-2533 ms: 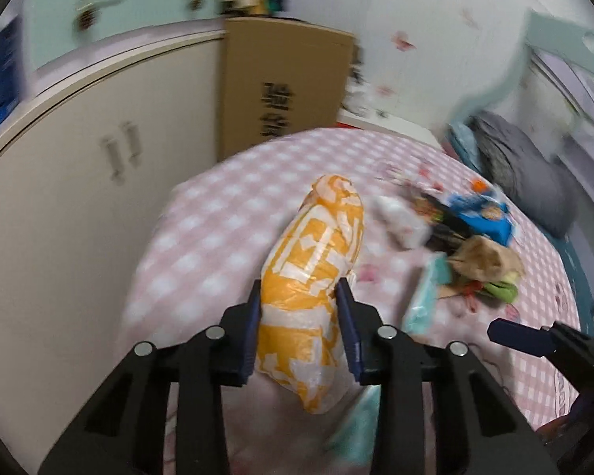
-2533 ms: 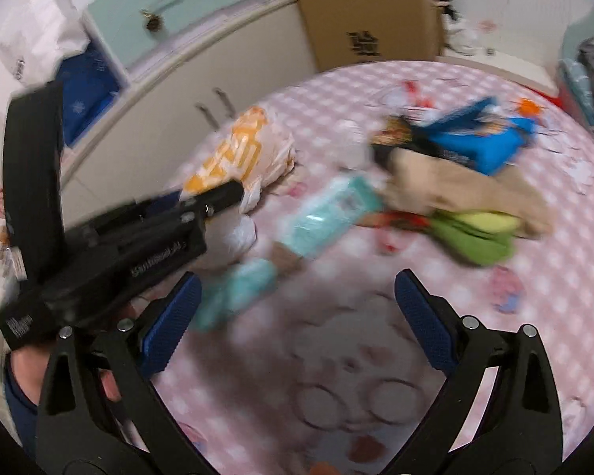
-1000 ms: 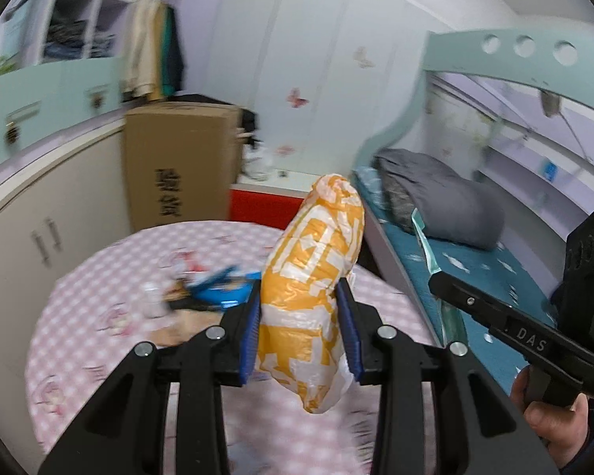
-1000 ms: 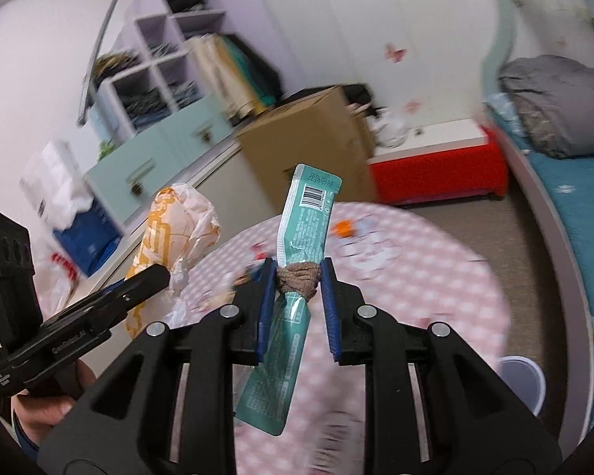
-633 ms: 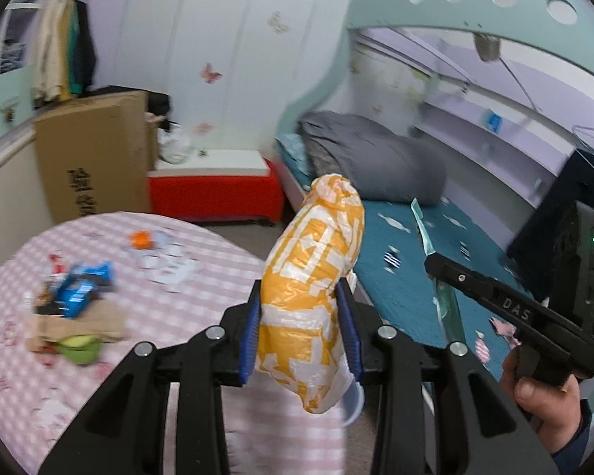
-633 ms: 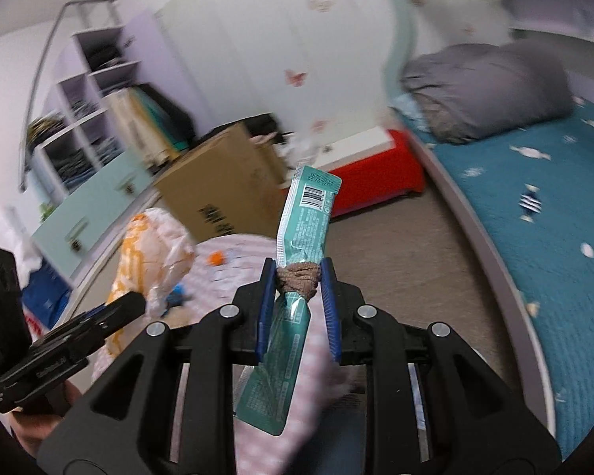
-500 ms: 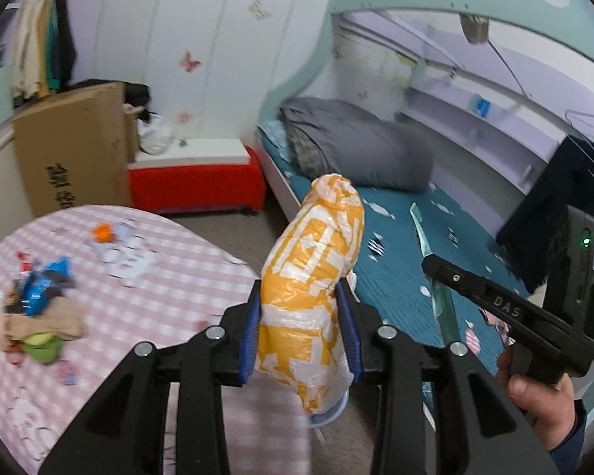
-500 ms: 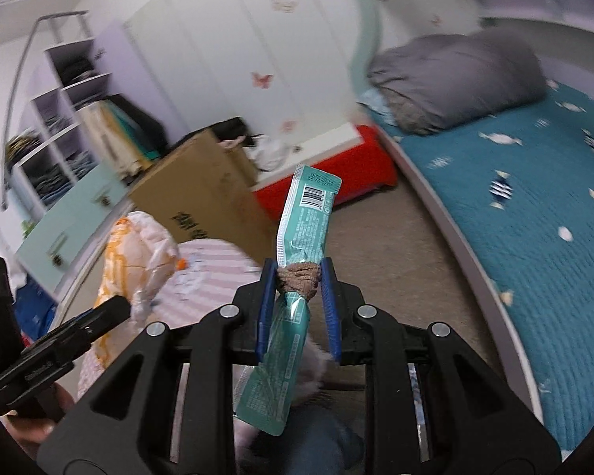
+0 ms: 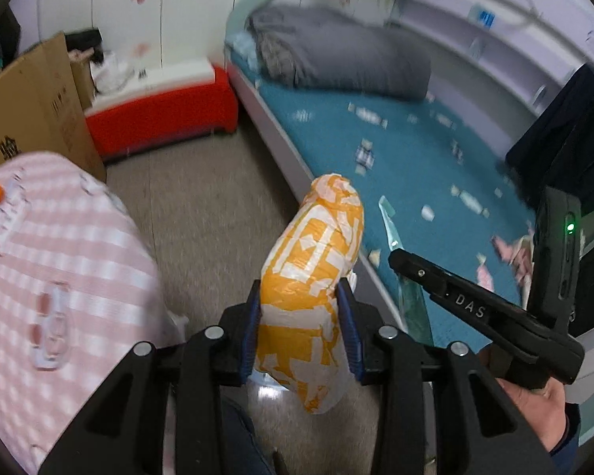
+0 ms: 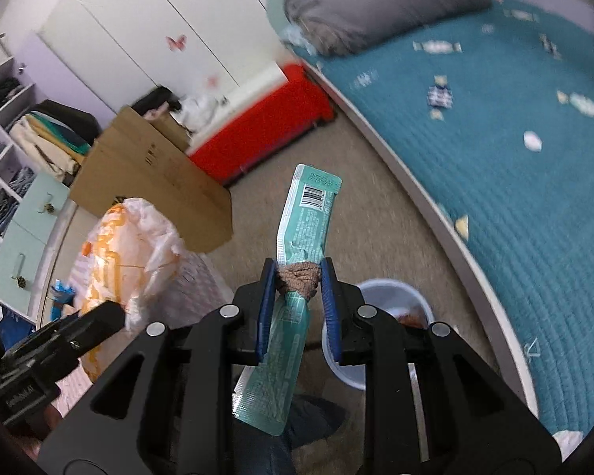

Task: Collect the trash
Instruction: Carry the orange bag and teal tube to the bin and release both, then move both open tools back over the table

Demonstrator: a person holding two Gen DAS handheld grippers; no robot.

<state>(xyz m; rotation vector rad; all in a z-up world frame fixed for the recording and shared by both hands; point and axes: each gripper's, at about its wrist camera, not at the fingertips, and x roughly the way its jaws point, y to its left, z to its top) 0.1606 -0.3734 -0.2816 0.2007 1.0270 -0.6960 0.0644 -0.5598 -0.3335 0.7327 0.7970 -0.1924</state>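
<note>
My left gripper is shut on an orange and white plastic bag, held up in the air beside the table. The bag also shows in the right wrist view. My right gripper is shut on a long teal wrapper with a brown crumpled bit pinched between the pads. The right gripper shows in the left wrist view, to the right of the bag. A pale blue trash bin stands on the floor just below and behind the right gripper, with some reddish trash inside.
The round table with a pink checked cloth is at the left. A bed with a teal cover runs along the right. A cardboard box and a red bench stand at the back. Beige floor lies between.
Both grippers have swung away from the table and tilted down toward the floor, each still holding its item. The trash bin has come into the right wrist view.
</note>
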